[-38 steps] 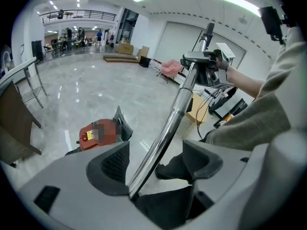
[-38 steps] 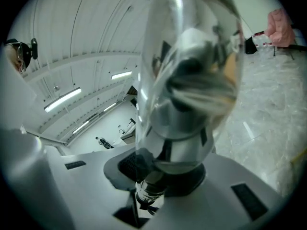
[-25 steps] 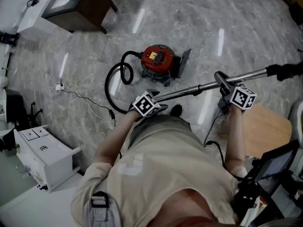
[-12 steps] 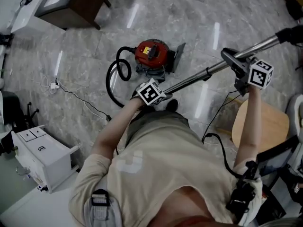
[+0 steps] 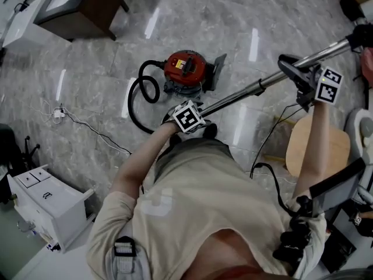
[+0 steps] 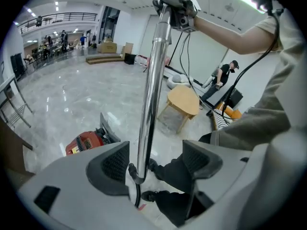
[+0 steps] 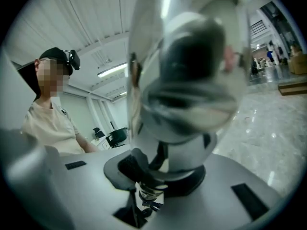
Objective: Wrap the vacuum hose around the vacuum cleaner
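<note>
While my right gripper (image 5: 306,86) clamps the wand handle (image 5: 291,67) out at 2 o'clock, my left gripper (image 5: 198,116), jaws slack around the wand (image 5: 245,92) slanting 8 to 2, is nearer the red vacuum cleaner (image 5: 186,69), at 12 o'clock from it; the black hose (image 5: 137,101) loops at the cleaner's 8 o'clock, unwrapped.

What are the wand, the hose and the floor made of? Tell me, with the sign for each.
The wand: likely metal, chromed; bright mirror-like streaks along it.
The hose: probably flexible black plastic or rubber, matte; it lies in curved loops.
The floor: seemingly polished grey stone or tile; veined, reflecting ceiling lights.
</note>
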A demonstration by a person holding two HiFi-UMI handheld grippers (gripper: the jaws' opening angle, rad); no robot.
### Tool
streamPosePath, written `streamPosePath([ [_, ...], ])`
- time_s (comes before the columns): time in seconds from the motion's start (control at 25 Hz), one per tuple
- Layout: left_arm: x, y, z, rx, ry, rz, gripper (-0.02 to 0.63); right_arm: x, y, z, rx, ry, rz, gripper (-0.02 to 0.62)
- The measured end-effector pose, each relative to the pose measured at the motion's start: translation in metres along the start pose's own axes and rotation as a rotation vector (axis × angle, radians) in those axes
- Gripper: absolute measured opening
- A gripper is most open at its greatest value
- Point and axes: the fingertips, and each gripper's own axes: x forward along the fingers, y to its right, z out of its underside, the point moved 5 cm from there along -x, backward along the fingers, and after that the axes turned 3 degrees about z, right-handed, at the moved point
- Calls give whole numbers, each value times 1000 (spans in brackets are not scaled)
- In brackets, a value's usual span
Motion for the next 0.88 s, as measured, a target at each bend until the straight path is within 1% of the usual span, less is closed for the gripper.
streamPosePath([
  [0.16,-3,-1,8,104,6,21,350,45,-63,-12,-81,-54,-143,78],
  [0.28,3,5,15,153,29,73,350,74,-111,-23,-141,-118,-242,78],
  [0.36,8,15,17,135,68,155,350,91,-140,-28,-183,-149,-303,78],
  [0.44,15,27,19,82,110,246,350,108,-161,-34,-222,-168,-342,78],
  [0.48,18,31,18,66,125,267,329,115,-167,-36,-236,-180,-355,78],
  [0.56,24,36,16,65,137,277,295,122,-172,-36,-251,-207,-375,78],
  [0.6,29,38,14,66,138,277,295,122,-171,-36,-254,-217,-387,78],
  [0.68,42,45,4,52,146,268,275,115,-162,-34,-253,-215,-415,78],
  [0.72,48,48,-4,40,155,257,271,111,-155,-34,-252,-203,-420,78],
  [0.76,54,50,-14,25,166,239,252,106,-146,-36,-253,-183,-407,78],
  [0.8,58,51,-24,12,176,210,237,103,-137,-41,-252,-153,-369,78],
  [0.84,60,51,-36,3,186,173,215,101,-125,-47,-239,-110,-303,78],
  [0.88,61,51,-50,-2,193,132,161,99,-111,-56,-208,-53,-220,78],
])
